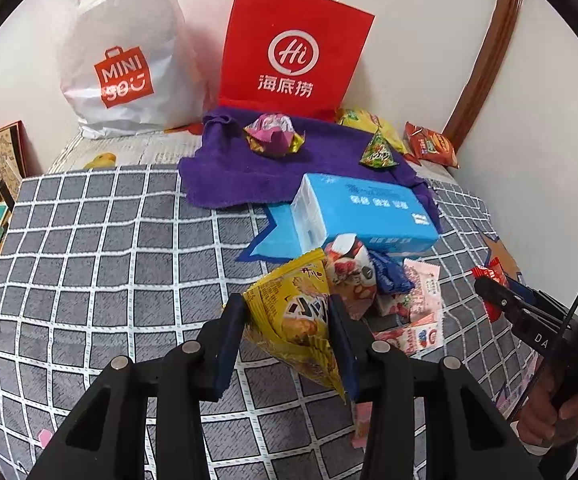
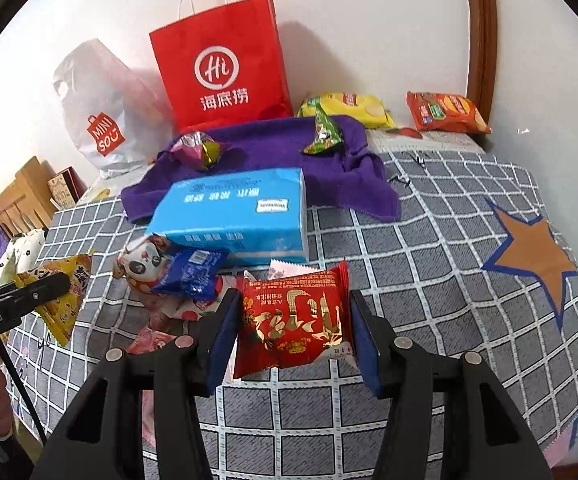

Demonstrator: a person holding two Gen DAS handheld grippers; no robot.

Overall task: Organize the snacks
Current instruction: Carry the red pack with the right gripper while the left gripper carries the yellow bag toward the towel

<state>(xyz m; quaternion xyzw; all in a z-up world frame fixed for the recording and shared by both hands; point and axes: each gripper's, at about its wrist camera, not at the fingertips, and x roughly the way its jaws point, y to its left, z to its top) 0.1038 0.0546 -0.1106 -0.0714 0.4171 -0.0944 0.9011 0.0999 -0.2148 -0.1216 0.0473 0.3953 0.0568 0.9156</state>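
1. Clearly the sorting is only begun: on the purple towel (image 1: 309,160) at the far end of the checked bedspread (image 1: 89,248), in front of the red paper bag (image 1: 293,44) and to the right of the white plastic bag (image 1: 125,60), lie just two packets, a pink-and-gold one (image 1: 275,134) to the left and a green triangular one (image 1: 377,154) to the right, well apart from each other.
2. Left gripper (image 1: 289,320): its jaws pinch a yellow triangular snack packet (image 1: 297,312) from both sides and hold it clear of the bedspread. The packet's long axis tilts, the narrow tip pointing down toward the camera and the wide crimped edge up and away.
3. Between the grippers, a loose heap of snacks (image 1: 369,276) lies against the near side of the blue tissue pack (image 1: 365,212): a panda-print packet, a dark blue one, several pink ones. I judge these the bulk of what is left.
4. Right gripper (image 2: 293,328): its jaws clamp a red foil packet (image 2: 293,320) by its two short edges. The packet lies crosswise between the pads, long axis side to side, printed face up toward the camera, lifted off the bedspread.
5. Farther right, by the wall, a yellow chip bag (image 2: 349,108) and an orange bag (image 2: 445,112) lie off the towel; whether they count as sorted I cannot tell.
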